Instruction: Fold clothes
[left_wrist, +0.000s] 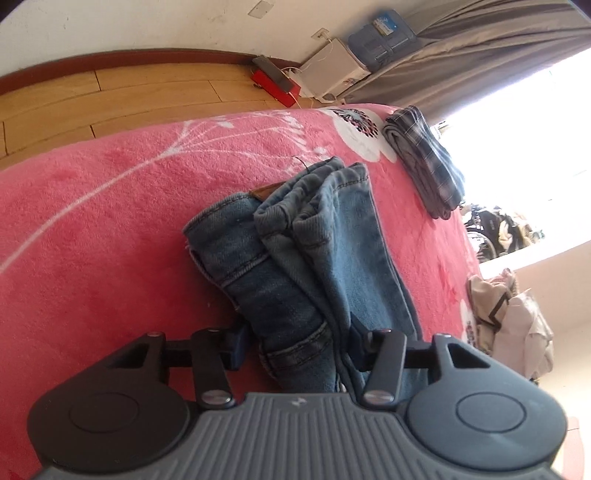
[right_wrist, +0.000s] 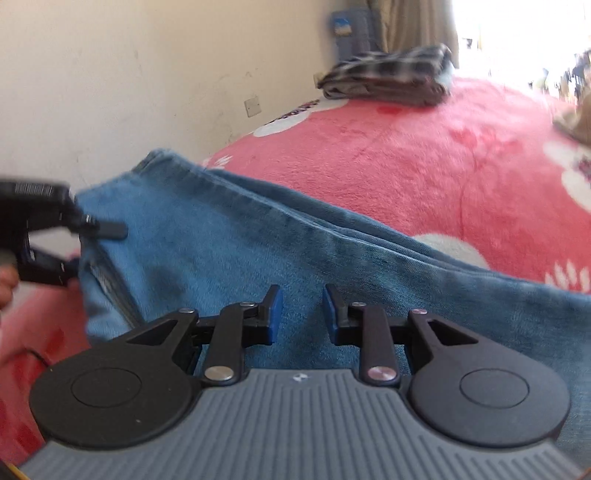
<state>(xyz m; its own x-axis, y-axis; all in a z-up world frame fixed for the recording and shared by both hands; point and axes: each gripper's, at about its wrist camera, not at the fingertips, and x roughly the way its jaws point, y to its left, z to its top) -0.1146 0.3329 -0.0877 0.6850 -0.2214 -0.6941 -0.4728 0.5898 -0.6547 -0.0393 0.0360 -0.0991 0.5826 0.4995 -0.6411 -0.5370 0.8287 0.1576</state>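
Two tongs, left tongs clamping jeans, no legible writing

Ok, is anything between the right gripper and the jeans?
Nothing visible. The right gripper hangs open directly over the jeans, with only denim between and beyond its fingers. The left gripper is at the jeans' far-left edge, off to the side.

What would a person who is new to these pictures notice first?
First, the folded blue denim jeans lying in the middle of the fluffy pink floral blanket, with the left tool closed around their near end. In the right wrist view the right tool hovers open above the same denim. A folded dark checked garment lies at the blanket's far edge, near the bright window.
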